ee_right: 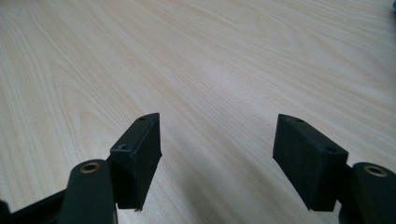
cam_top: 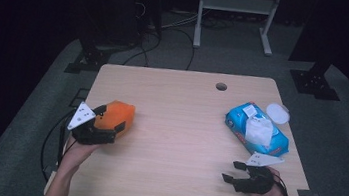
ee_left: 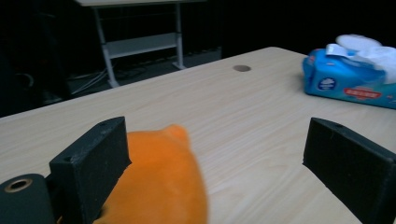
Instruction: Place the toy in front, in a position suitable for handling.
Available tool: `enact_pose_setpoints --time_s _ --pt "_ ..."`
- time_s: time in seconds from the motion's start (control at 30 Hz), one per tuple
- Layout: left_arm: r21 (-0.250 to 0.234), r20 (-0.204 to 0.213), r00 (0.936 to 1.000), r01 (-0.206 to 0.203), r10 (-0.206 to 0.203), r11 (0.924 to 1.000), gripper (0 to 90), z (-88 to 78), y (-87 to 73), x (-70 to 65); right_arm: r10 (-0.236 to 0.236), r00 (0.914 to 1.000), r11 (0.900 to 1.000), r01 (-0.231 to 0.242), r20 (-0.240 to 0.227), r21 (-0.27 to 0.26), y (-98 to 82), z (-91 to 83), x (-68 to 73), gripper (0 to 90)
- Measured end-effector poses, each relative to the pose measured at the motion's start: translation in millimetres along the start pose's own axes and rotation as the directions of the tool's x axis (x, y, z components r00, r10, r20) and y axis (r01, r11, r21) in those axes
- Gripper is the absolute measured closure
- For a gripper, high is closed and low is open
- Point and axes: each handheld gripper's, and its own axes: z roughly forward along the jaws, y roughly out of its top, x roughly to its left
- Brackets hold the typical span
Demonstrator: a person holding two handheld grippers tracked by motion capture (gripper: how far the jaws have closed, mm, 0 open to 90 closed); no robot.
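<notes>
Orange cloth (cam_top: 116, 115) | near-left, looked soft, light; pinch bunched edge | left gripper (cam_top: 103, 127) jaws open around it | right gripper (cam_top: 235, 172) open, empty.

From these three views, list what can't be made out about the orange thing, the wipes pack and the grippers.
- Orange object: left gripper view, blurred, its bottom cut by the frame edge; what it is stays unclear.
- Left gripper: high view, its grey plate and body hide whether the jaws touch the orange object.
- Wipes pack: print too small to read; right end cut off.
</notes>
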Motion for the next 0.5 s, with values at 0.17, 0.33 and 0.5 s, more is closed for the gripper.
enact_pose_setpoints --time_s 0.17,0.33,0.5 --pt "-0.014 -0.063 0.9979 0.016 -0.017 0.9998 6.1 -4.4 -6.5 16.0 -0.002 1.0000 1.000 0.002 -0.003 0.008 -0.3 0.9 0.7 31.0" --pt "-0.022 -0.084 0.9947 0.058 -0.060 0.9981 6.1 -3.5 -14.2 28.2 -0.007 1.0000 1.000 0.007 -0.004 0.010 -0.3 1.4 2.4 31.0" --pt "-0.016 -0.101 0.9890 0.107 -0.108 0.9941 6.1 0.4 -28.2 39.1 -0.011 0.9999 1.000 0.011 -0.003 0.018 -0.7 2.1 2.1 31.0"
